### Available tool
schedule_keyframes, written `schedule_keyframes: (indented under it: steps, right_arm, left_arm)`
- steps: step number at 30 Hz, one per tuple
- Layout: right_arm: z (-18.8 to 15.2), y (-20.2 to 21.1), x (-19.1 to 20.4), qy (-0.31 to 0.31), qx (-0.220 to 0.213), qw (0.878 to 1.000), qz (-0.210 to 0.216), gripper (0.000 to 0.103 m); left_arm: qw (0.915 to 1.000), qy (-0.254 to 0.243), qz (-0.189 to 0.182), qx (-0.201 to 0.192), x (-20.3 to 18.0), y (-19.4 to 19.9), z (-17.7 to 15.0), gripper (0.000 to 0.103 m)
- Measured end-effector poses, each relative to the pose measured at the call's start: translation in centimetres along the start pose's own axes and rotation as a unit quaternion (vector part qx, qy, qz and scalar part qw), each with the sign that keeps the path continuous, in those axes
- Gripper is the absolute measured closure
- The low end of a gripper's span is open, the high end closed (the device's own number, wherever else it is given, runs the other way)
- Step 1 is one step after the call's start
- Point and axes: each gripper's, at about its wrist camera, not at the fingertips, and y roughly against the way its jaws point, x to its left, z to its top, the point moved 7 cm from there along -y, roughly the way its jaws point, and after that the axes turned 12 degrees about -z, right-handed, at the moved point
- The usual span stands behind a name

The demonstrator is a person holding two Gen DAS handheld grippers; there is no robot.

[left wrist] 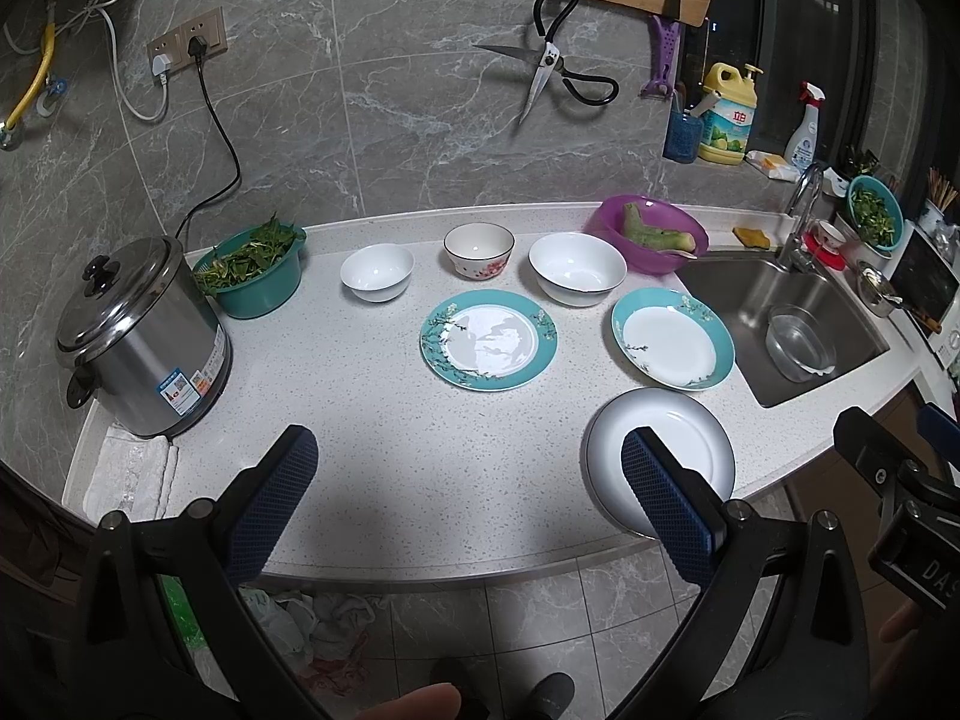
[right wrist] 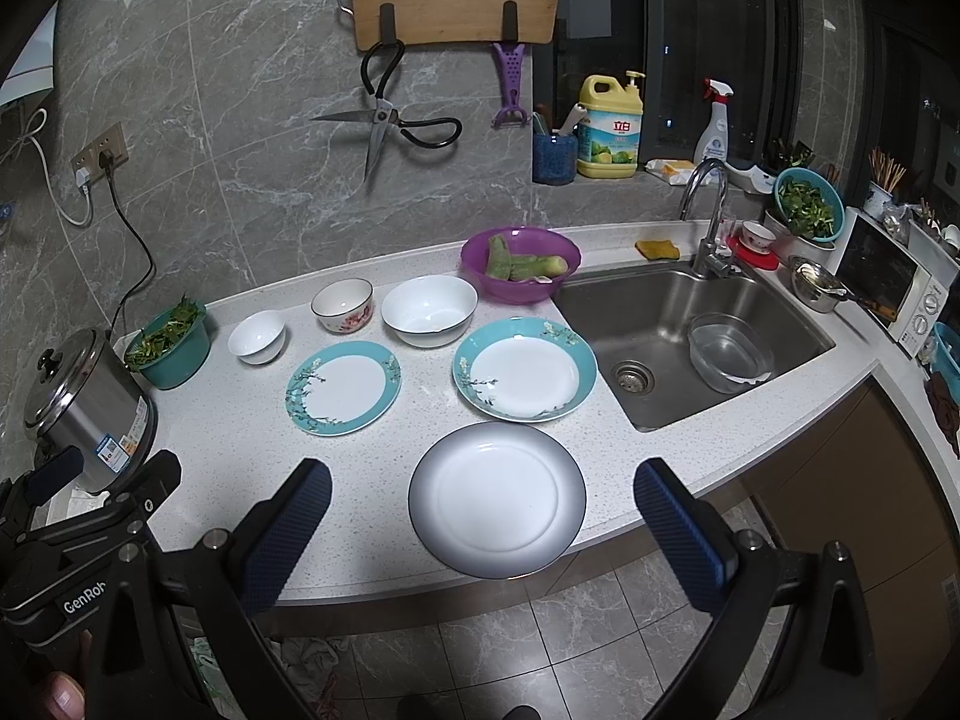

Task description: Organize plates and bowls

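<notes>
your left gripper (left wrist: pixel 468 504) hangs wide open over the front of the counter (left wrist: pixel 384 456), holding nothing. your right gripper (right wrist: pixel 480 522) is spread just as wide and empty, its blue pads on either side of the white plate (right wrist: pixel 497 499) without touching it.

take that white plate as the landmark (it sits at the counter's front edge, slightly over the lip). just behind it lies a teal-rimmed plate (right wrist: pixel 524 369), and a second teal-rimmed plate (right wrist: pixel 343 387) lies behind and to its left. further back stands a row of three bowls: a large white bowl (right wrist: pixel 429 310), a flowered bowl (right wrist: pixel 342 305) and a small white bowl (right wrist: pixel 257 336). the sink (right wrist: pixel 690 324) is behind the plate to the right, the steel cooker (right wrist: pixel 90 408) far to its left.
</notes>
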Motion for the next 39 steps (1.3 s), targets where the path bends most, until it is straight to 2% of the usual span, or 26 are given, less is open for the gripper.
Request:
schedule_keyframes:
  steps: [39]
  right_arm:
    - [0.0, -0.3, 0.5, 0.000, 0.000, 1.000, -0.001, 0.000]
  left_arm:
    - [1.0000, -0.001, 0.000, 0.002, -0.6, -0.1, -0.3, 0.000]
